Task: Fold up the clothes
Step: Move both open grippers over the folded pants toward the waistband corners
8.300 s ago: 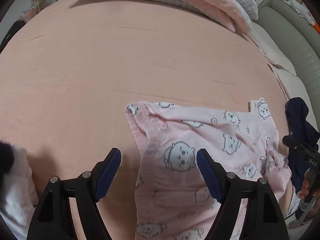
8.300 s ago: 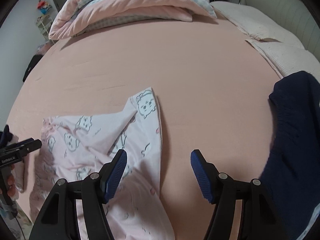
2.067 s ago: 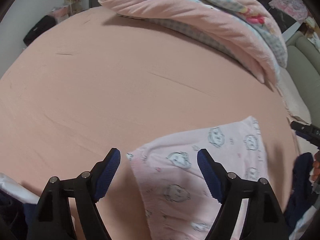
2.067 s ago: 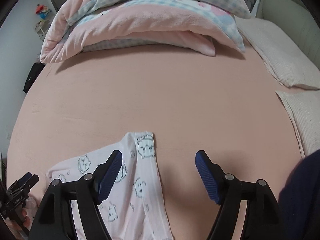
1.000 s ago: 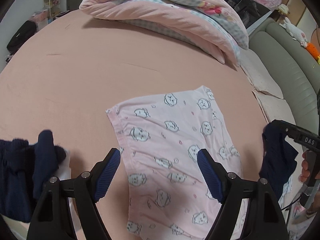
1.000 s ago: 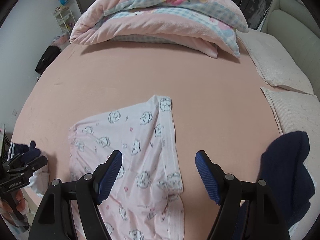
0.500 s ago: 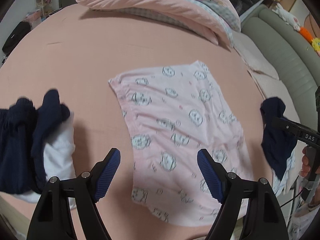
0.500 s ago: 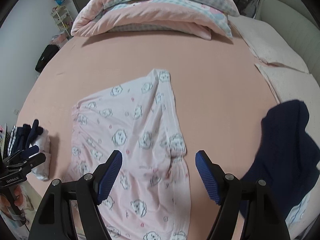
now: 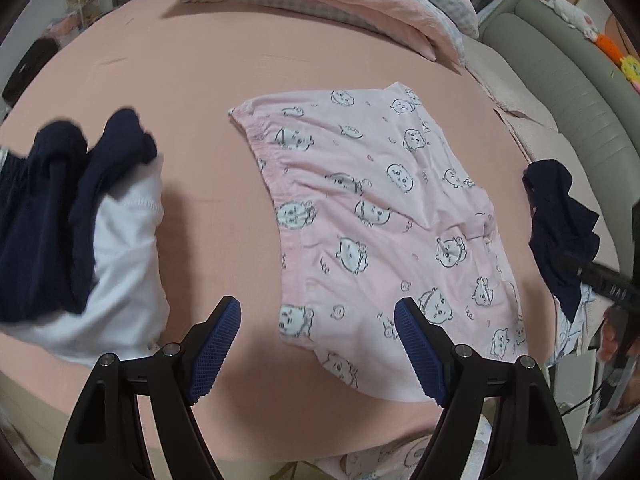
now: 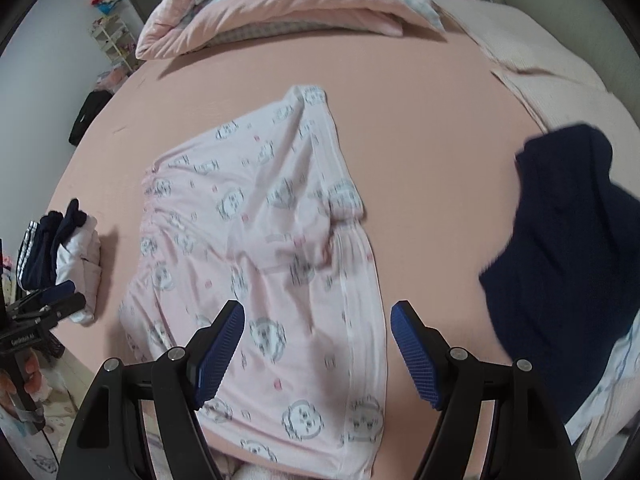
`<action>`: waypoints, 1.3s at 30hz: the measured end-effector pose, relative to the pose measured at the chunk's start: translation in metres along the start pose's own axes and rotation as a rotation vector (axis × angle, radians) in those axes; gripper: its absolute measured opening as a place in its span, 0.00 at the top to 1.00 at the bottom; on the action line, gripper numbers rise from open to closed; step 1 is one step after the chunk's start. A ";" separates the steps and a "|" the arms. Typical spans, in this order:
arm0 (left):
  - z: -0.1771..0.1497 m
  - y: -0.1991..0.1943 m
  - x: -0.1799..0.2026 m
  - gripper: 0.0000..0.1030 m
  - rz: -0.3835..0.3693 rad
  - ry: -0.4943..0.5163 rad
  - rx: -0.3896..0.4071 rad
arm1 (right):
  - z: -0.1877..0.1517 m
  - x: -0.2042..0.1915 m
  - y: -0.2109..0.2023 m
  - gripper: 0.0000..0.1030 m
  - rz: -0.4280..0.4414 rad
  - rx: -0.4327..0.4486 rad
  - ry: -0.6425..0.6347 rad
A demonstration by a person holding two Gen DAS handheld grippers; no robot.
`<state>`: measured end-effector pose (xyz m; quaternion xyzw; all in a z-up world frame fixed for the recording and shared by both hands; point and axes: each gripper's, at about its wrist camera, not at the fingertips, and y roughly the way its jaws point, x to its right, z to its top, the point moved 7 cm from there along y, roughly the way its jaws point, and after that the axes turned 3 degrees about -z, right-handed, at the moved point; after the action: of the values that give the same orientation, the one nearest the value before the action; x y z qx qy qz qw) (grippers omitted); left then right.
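Observation:
Pink pyjama shorts [image 9: 372, 224] printed with cartoon faces lie spread flat on the pink bed sheet [image 9: 200, 92], their hem hanging over the near edge. My left gripper [image 9: 318, 338] hovers open above the shorts' near left corner, nothing between its blue pads. In the right wrist view the same shorts [image 10: 256, 248] are creased in the middle, and my right gripper [image 10: 318, 338] stands open over their near right side, holding nothing. The left gripper's body shows at that view's left edge [image 10: 38, 316], held by a hand.
A pile of navy and white clothes [image 9: 76, 220] sits at the bed's left edge. A navy garment [image 10: 560, 248] lies at the right. A folded pink quilt [image 10: 288, 4] fills the far end, with pale pillows [image 10: 560, 80] and a padded headboard [image 9: 572, 92] on the right.
Both grippers have drawn back toward the bed's near edge and sunk a little, so the whole shorts and both side piles now show. The shorts lie unmoved.

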<state>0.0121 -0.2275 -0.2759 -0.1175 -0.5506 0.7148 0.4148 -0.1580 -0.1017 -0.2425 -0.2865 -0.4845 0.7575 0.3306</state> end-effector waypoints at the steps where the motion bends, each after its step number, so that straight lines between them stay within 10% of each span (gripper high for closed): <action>1: -0.003 0.001 -0.001 0.24 -0.008 -0.007 -0.005 | -0.006 0.002 0.001 0.27 -0.005 -0.003 0.002; 24: -0.049 0.054 -0.023 0.24 -0.102 -0.139 -0.128 | -0.110 0.051 0.035 0.27 0.108 -0.054 0.248; 39: -0.049 0.062 -0.037 0.24 -0.227 -0.332 -0.097 | -0.132 0.064 0.045 0.25 0.326 -0.015 0.465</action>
<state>0.0373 -0.2235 -0.3591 0.0448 -0.6548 0.6457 0.3902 -0.1082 0.0058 -0.3397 -0.5292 -0.3490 0.7110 0.3045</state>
